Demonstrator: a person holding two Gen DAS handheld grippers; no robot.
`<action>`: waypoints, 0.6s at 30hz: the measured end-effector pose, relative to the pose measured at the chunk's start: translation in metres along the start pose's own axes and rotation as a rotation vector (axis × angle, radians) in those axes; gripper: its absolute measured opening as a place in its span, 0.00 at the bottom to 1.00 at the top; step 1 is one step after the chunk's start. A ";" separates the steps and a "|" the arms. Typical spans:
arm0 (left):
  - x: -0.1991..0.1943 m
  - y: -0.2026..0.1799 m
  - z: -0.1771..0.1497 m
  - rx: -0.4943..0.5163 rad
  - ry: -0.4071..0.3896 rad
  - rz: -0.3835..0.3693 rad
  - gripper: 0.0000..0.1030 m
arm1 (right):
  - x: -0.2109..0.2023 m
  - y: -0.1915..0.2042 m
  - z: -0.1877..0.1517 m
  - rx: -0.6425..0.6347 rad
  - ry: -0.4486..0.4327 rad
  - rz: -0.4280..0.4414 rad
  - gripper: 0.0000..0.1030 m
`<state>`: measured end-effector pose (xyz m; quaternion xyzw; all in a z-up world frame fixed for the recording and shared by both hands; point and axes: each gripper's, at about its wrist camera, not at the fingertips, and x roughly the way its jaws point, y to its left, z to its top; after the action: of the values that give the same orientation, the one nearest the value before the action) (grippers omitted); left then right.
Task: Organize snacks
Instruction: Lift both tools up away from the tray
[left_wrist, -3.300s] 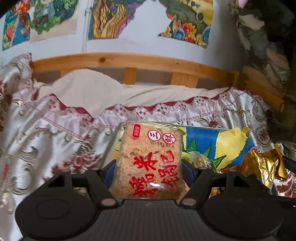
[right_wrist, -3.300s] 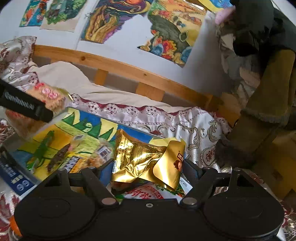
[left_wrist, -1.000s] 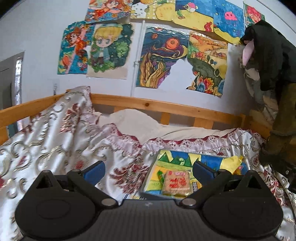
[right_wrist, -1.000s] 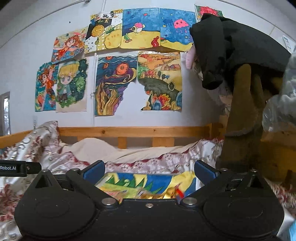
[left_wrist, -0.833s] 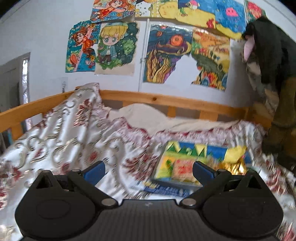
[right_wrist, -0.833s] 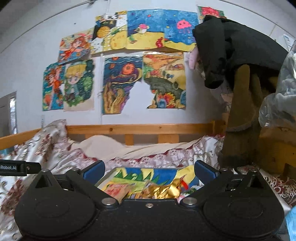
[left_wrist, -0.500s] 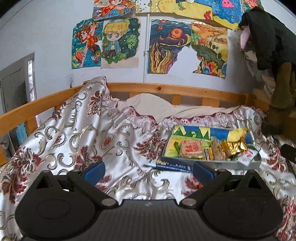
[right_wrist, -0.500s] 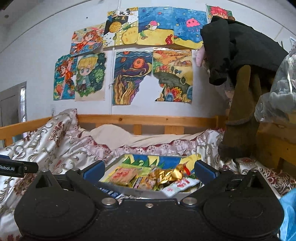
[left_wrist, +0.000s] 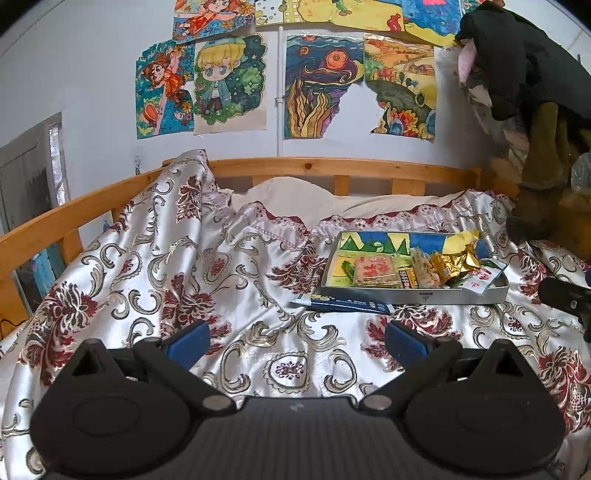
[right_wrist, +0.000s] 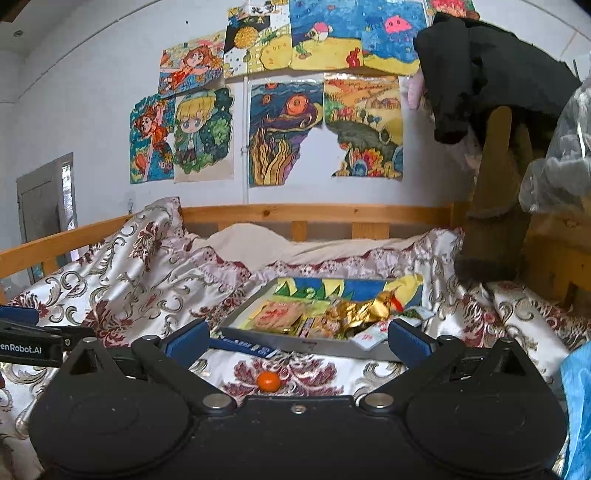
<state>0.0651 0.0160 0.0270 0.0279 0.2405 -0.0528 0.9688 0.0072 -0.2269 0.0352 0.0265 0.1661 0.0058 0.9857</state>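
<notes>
Loosely heaped in a shallow grey box (left_wrist: 413, 295) on the bed lie the snacks: a flat, clear-wrapped cake with red print (left_wrist: 375, 270) and a crumpled gold foil bag (left_wrist: 452, 265). Around it spreads a glossy satin bedspread (left_wrist: 155, 273), with a small round orange ball (right_wrist: 268, 381) nearer. Both the left gripper (left_wrist: 297, 338) and the right gripper (right_wrist: 298, 336) are spread wide, holding nothing.

The tray (left_wrist: 413, 294) lies on the bedspread (left_wrist: 229, 280), before the headboard (left_wrist: 332, 171). In the tray, the rice cake packet (left_wrist: 375, 270) lies left of the foil packet (left_wrist: 454, 264).
</notes>
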 end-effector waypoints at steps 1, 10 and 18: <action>-0.001 0.001 0.000 0.000 0.001 0.000 1.00 | 0.000 0.000 0.000 0.006 0.008 0.010 0.99; 0.001 0.002 -0.001 0.013 0.036 0.006 0.99 | 0.006 0.011 -0.003 -0.043 0.058 0.038 0.99; 0.006 0.003 0.002 0.026 0.052 0.000 1.00 | 0.010 0.014 -0.005 -0.059 0.075 0.034 0.99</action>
<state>0.0720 0.0182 0.0258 0.0419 0.2651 -0.0554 0.9617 0.0149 -0.2129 0.0282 0.0000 0.2023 0.0286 0.9789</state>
